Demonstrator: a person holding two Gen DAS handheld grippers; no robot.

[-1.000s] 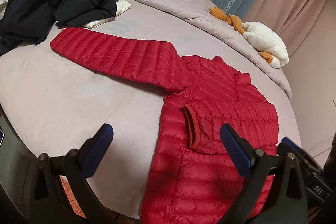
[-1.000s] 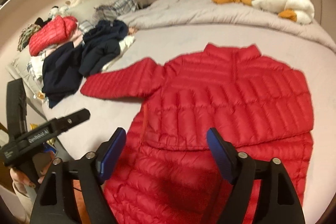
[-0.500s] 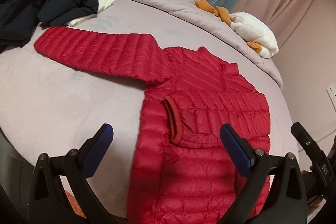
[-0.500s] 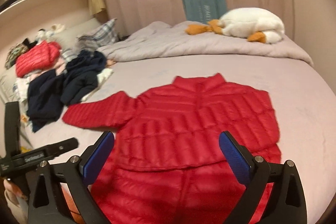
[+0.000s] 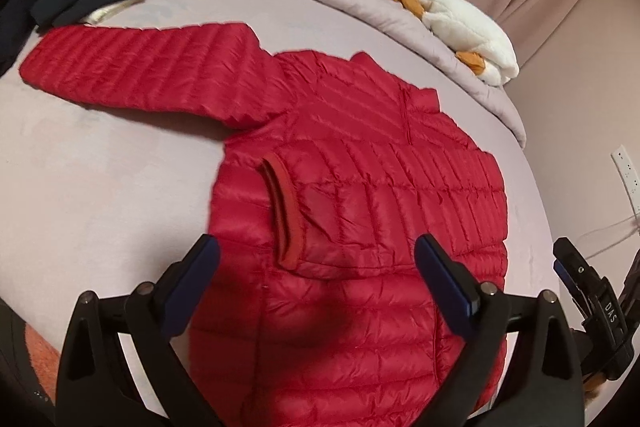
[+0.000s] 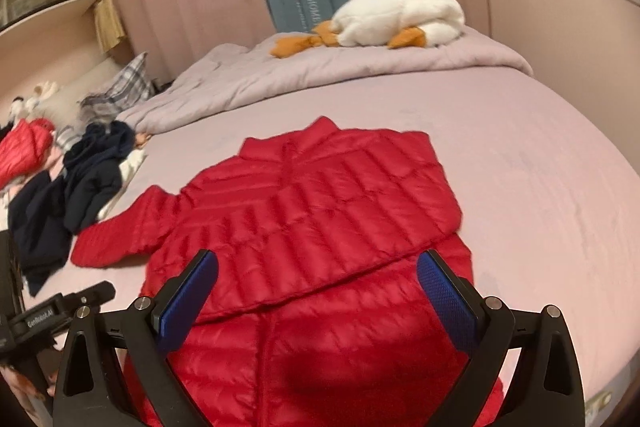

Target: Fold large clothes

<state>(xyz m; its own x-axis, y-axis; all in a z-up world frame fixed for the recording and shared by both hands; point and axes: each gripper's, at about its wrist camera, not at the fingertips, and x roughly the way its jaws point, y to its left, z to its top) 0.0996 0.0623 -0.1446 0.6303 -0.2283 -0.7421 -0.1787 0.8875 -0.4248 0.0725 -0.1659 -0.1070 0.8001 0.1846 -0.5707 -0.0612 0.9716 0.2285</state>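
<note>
Both looking down from close above the red jacket (image 5: 360,207) (image 6: 320,227), left view from its sleeve side.

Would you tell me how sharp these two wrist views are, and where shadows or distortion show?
Left wrist: red jacket slightly motion-blurred at its edges, a dark shadow on its lower part, bed bowed by the fisheye. Right wrist: softer overall, plush goose and curtains smeared, a similar shadow on the jacket.

Red quilted jacket (image 5: 360,211), lilac bedsheet (image 5: 100,195), white-and-orange plush goose (image 6: 400,15).
</note>
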